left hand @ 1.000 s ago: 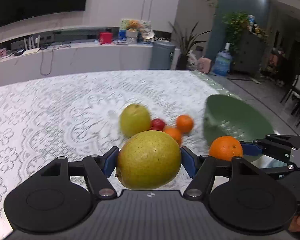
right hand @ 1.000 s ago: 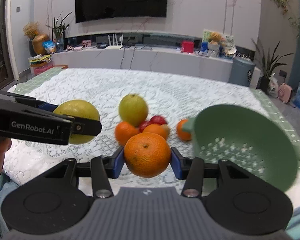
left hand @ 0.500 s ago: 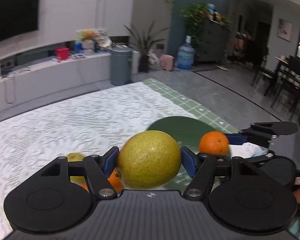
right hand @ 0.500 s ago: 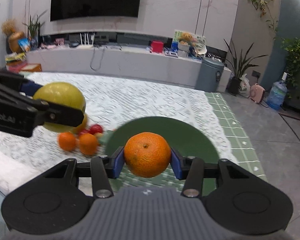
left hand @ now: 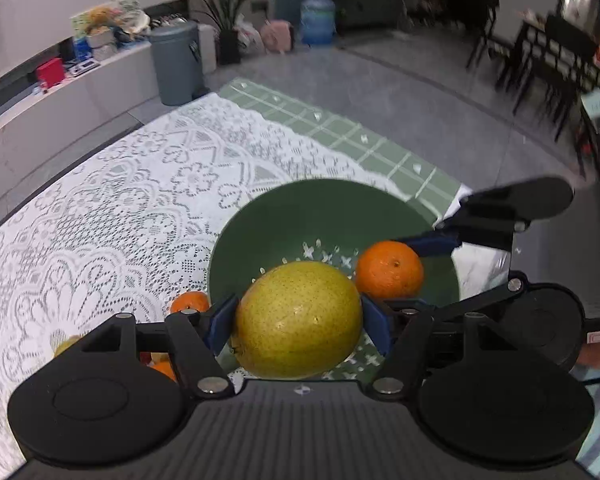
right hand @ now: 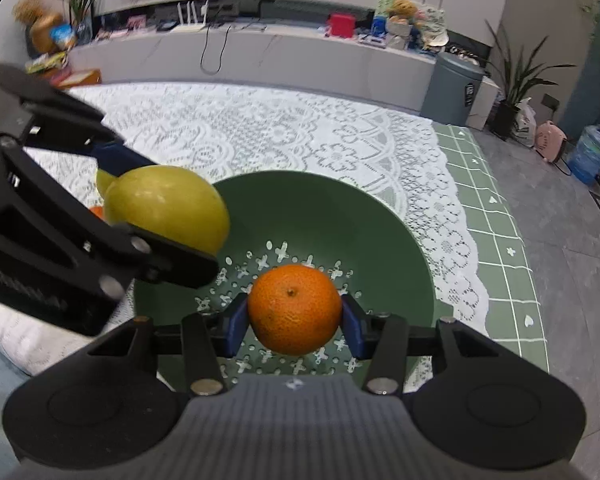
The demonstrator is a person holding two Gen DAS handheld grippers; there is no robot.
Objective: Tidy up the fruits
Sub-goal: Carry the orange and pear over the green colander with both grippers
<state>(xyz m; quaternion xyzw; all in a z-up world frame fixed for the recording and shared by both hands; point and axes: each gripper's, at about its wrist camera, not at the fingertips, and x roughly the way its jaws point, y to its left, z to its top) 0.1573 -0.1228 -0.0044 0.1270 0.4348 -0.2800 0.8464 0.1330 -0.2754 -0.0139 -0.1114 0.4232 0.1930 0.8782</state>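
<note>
The left claw [left hand: 298, 320] is clamped on a large yellow-green pear [left hand: 298, 320], its blue pads pressed against the fruit's two sides, and the pear hangs above the near part of a green perforated bowl [left hand: 284, 216]. The right claw [right hand: 294, 316] grips an orange [right hand: 294, 309] in the same way, blue pads on either side, and holds it over the middle of the bowl [right hand: 340, 208], above the cross-shaped holes in its bottom. Neither fruit appears to touch the bowl. In the left wrist view the orange [left hand: 389, 270] sits just to the right of the pear and slightly beyond it, with the right claw [left hand: 389, 270] reaching in from the right edge; in the right wrist view the pear [right hand: 166, 208] and the left claw [right hand: 166, 208] come in from the left, over the bowl's left rim. The bowl stands near the corner of the surface [left hand: 120, 208], on a white lace cloth [right hand: 260, 128] laid over a green checked cloth [right hand: 496, 216]. Just left of the bowl, a small orange [left hand: 190, 302] lies on the lace, and more fruit, partly hidden behind the left claw's body, shows beside it. Beyond the surface stand a grey bin [right hand: 456, 84], a potted plant [right hand: 512, 76] and a blue water bottle [right hand: 590, 152] on the floor, and a long low white counter [right hand: 260, 48] with clutter runs along the far wall.
</note>
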